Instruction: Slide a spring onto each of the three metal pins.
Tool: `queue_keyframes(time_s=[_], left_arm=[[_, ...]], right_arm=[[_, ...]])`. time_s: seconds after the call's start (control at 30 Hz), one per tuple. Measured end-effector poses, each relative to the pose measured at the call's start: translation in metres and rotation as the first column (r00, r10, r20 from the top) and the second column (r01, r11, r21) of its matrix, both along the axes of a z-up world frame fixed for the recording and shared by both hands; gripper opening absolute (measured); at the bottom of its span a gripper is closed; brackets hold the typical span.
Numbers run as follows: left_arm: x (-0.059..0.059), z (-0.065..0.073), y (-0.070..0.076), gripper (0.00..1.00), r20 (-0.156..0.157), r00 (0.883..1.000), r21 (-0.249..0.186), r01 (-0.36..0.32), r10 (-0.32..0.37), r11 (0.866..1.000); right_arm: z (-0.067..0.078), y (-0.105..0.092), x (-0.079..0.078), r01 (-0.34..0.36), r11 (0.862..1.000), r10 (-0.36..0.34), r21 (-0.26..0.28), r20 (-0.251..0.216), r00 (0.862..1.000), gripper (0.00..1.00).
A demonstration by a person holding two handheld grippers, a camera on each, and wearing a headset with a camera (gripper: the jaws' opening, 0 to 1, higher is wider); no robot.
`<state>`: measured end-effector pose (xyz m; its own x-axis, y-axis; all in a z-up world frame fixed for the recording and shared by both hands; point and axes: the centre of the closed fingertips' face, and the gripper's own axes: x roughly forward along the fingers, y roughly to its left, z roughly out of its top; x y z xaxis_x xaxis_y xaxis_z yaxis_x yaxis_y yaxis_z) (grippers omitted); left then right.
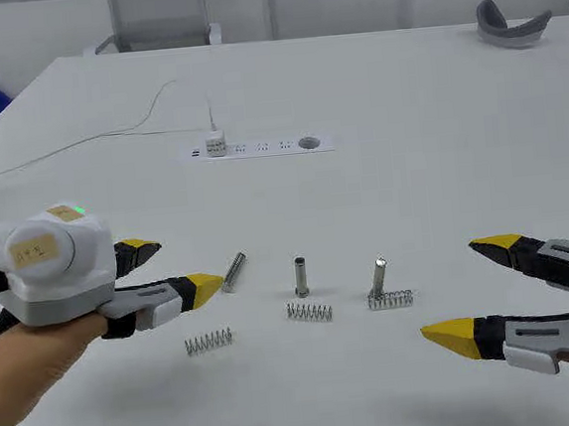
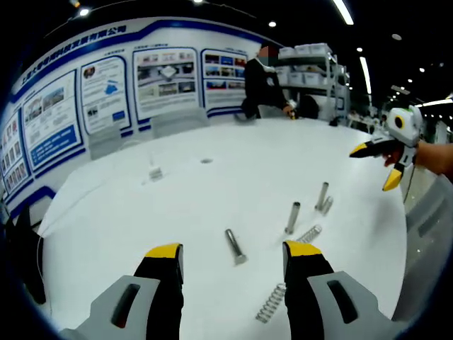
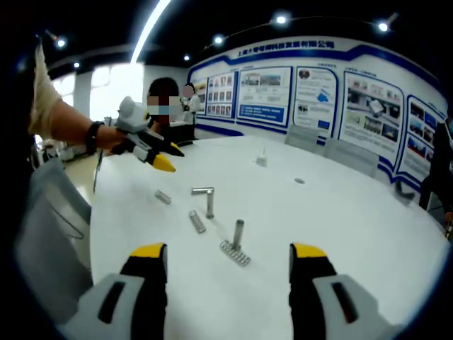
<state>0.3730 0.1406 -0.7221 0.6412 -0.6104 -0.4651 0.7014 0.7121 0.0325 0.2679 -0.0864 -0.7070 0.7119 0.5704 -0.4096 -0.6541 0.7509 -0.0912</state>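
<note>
Three metal pins sit on the white table [image 1: 408, 142]: the left pin [image 1: 234, 272] lies on its side, the middle pin [image 1: 300, 276] stands upright, and the right pin [image 1: 379, 276] stands slightly tilted. A spring lies loose in front of each: the left spring [image 1: 208, 341], the middle spring [image 1: 309, 312] and the right spring [image 1: 390, 300], which touches its pin's base. My left gripper [image 1: 182, 267] is open and empty just left of the lying pin [image 2: 235, 246]. My right gripper [image 1: 453, 289] is open and empty to the right of the right pin [image 3: 238, 234].
A white power strip [image 1: 259, 147] with a small plug [image 1: 216, 144] and a thin cable lies mid-table behind the pins. A grey curved object [image 1: 512, 26] rests at the far right. Chairs stand at the far edge, and people stand beyond the table [image 2: 265, 78].
</note>
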Motion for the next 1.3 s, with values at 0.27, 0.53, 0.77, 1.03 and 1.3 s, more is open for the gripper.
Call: queue_keyframes(time_s=[0.27, 0.53, 0.77, 1.03, 1.3], left_arm=[[0.013, -0.011, -0.014, 0.57, -0.031, 0.999, 0.049, 0.016, -0.014, 0.999], [0.025, -0.02, -0.024, 0.54, -0.053, 0.998, 0.094, 0.023, -0.018, 0.995], [0.033, -0.035, -0.029, 0.49, -0.086, 0.996, 0.147, 0.02, -0.007, 0.989], [0.041, -0.048, -0.033, 0.4, -0.125, 0.992, 0.194, 0.017, 0.007, 0.981], [0.045, -0.059, -0.037, 0.37, -0.165, 0.986, 0.244, 0.017, 0.024, 0.97]], right_arm=[[-0.004, 0.001, 0.001, 0.001, 1.0, -0.001, 0.004, -0.007, 1.0, 0.72], [-0.007, -0.001, 0.002, 0.005, 1.0, -0.005, 0.013, -0.009, 1.0, 0.72], [-0.009, -0.002, 0.002, 0.009, 1.0, -0.009, 0.019, -0.013, 1.0, 0.72], [-0.011, -0.004, 0.002, 0.016, 1.0, -0.016, 0.025, -0.015, 1.0, 0.72], [-0.015, -0.005, 0.002, 0.021, 0.999, -0.02, 0.03, -0.022, 1.0, 0.71]])
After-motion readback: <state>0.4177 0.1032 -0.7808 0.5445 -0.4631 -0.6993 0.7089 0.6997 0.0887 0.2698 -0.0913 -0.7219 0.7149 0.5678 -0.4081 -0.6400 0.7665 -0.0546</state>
